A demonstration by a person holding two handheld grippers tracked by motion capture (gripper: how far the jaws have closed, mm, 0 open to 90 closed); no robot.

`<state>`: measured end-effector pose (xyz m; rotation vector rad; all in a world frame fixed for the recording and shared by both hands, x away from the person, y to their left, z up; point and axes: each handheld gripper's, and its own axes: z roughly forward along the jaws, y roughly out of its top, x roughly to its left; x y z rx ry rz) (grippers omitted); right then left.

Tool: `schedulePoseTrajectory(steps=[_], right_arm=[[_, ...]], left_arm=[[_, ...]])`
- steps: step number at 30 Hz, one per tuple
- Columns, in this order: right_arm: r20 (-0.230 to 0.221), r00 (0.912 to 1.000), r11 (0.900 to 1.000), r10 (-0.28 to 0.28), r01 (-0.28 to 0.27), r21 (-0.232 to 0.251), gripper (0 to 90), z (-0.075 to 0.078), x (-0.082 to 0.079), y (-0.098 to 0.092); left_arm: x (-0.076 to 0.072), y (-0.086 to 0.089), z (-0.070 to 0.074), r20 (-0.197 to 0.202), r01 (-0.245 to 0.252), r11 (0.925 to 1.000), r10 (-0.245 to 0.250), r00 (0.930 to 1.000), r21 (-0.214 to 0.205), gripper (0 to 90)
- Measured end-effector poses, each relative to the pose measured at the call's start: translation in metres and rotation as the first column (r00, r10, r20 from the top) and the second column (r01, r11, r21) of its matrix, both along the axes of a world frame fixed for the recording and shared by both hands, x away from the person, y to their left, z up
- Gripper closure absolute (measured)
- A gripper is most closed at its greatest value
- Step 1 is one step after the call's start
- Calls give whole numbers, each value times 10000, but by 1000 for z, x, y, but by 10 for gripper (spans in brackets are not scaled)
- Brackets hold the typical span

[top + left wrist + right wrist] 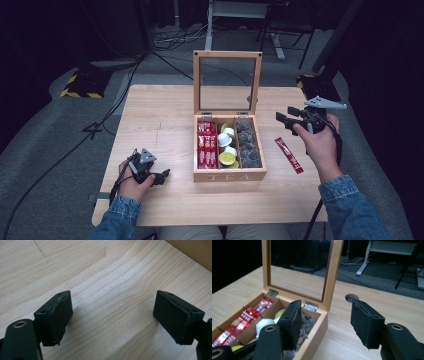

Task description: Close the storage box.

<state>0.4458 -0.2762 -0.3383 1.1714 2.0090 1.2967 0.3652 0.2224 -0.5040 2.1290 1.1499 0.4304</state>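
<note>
Denim sleeves come in at the near edge of the table [165, 107], one hand on each tool. Taking the wooden tea box [228, 175] as the landmark: it sits at the middle of the tabletop with its glass-paned lid [227, 82] swung up and standing upright at the back. Inside are three lengthwise compartments. Red sachets [206, 145] fill the one on the person's left, white and green capsules [227, 147] the middle one, and dark wrapped pieces [248, 145] the one on the person's right.

Just to the right of the box, lying flat on the bare wood and apart from the box wall, is a single red sachet [289, 155], slanted with its near end farther from the box.

Above and beyond that sachet, to the right of the box's back corner, the right gripper [283, 119] is held up off the table, pointing toward the box. Its jaws stand partly apart with nothing between them; its own camera looks past the pads [292, 322] into the box and at the lid's hinges [310, 307].

Left of the box, near its front corner but not touching it, the left gripper [162, 176] rests low over the table. Its jaws are spread wide, with bare wood grain showing between them.
</note>
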Motion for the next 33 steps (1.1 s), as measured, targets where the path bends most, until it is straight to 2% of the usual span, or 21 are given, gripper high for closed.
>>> schedulePoseTrajectory(steps=[4, 11, 14, 16, 18, 21, 25, 28, 29, 30, 33], right_arm=[[240, 9996, 9999, 155, -154, -46, 432, 13, 9, 9], [446, 9988, 9998, 202, -204, 49, 432, 25, 25, 18], [537, 9985, 9996, -122, 136, -252, 427, 34, 40, 24], [528, 9985, 9996, -145, 158, -245, 427, 35, 43, 25], [530, 9986, 9999, -64, 69, -92, 426, 40, 54, 28], [629, 9980, 9999, 17, -8, -145, 421, 44, 69, 33], [619, 9981, 9999, -33, 40, -105, 413, 46, 81, 38], [452, 9984, 9993, -343, 349, -136, 421, 45, 96, 40], [452, 9984, 9993, -343, 349, -136, 421, 45, 96, 40], [364, 9988, 9994, -341, 340, 49, 421, 46, 104, 41], [363, 9988, 9994, -342, 338, 119, 421, 46, 113, 43]], left_arm=[[0, 0, 0, 6, -5, 10000, 5, 10000, -3, 163], [0, 0, 0, 1, -5, 10000, 5, 10000, 6, 163], [0, 0, 0, -7, -103, 9999, 103, 9999, -16, 164], [0, 0, 0, -2, -134, 9999, 134, 9999, -22, 163], [0, 1, 0, -19, -177, 9998, 177, 9998, 5, 163], [0, 1, 0, -18, -178, 9998, 178, 9998, 10, 163], [0, 1, 0, -18, -178, 9998, 178, 9998, 8, 163], [0, 1, 0, -24, -160, 9999, 160, 9999, 29, 163], [0, 1, 0, -24, -160, 9999, 160, 9999, 29, 163], [0, 1, 0, -22, -153, 9999, 153, 9999, 28, 163], [0, 1, 0, -19, -164, 9999, 164, 9999, 27, 163]])
